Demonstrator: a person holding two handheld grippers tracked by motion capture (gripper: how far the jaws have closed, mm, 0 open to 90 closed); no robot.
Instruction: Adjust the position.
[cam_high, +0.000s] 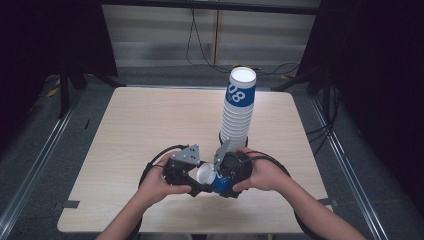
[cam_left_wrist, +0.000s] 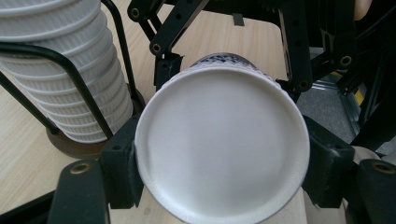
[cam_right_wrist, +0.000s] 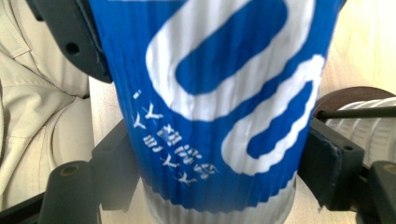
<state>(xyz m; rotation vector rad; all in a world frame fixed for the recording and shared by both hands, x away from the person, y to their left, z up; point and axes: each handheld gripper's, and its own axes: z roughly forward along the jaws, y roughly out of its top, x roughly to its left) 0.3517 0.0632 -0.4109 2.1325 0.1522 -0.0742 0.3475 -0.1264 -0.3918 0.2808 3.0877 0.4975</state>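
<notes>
high view: both hands are holding one blue paper cup (cam_high: 212, 179) over the tabletop (cam_high: 150, 125), at 7 o'clock of the cup stack (cam_high: 237, 107). left gripper view: the left hand-held gripper (cam_left_wrist: 219, 179) is pinching its rim. right gripper view: the right hand-held gripper (cam_right_wrist: 210, 179) is pinching its ribbed wall; squeezing from both sides could be crushing it.

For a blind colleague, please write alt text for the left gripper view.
A white paper cup base faces the camera, clamped between the left gripper's black jaws. Behind it, the right gripper holds the same cup; at left, a stack of ribbed white cups stands in a black wire holder on the wooden table.
</notes>
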